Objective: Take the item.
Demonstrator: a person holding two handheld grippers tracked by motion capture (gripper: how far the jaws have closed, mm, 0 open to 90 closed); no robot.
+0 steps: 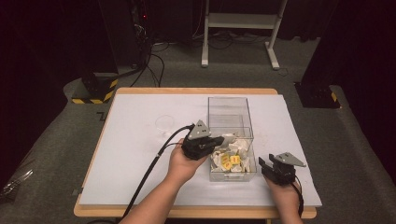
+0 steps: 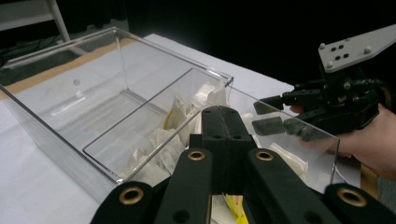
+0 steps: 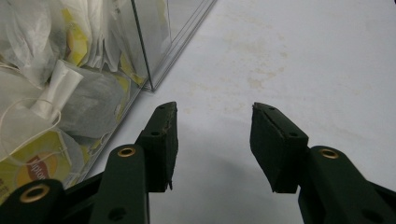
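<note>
Forearms enter from the bottom of the high view, each hand carrying a hand-held gripper. At centre-left of that frame, the left hand-held gripper [image 1: 223, 140] reaches over the near left wall of the clear box [image 1: 226, 103], tips down among the tea bags [image 1: 229, 158] heaped in the box's front part. In the left gripper view its jaws stand together with no gap between them, low at centre frame; whether a bag or string is pinched between the tips is hidden, so I cannot tell if it holds anything.

The tea bags sit in the near compartment, seen at the left edge of the right gripper view as thin paper pouches [image 3: 88, 107] with strings and yellow tags [image 3: 35, 165]. They look very light, soft and crumpling, easy to tear if pulled hard, and likely to tangle by their strings. A good hold is probably the gathered neck of a pouch or its tag, pinched gently, rather than the flat belly, which would fold and slip.

The box itself is stiff, smooth plastic, probably slippery against the jaws; its rear compartment looks bare.

At lower right of the high view, the right hand-held gripper [image 1: 265, 164] rests on the white counter [image 1: 140, 154] just beside the box's near right corner, jaws apart and holding nothing.
</note>
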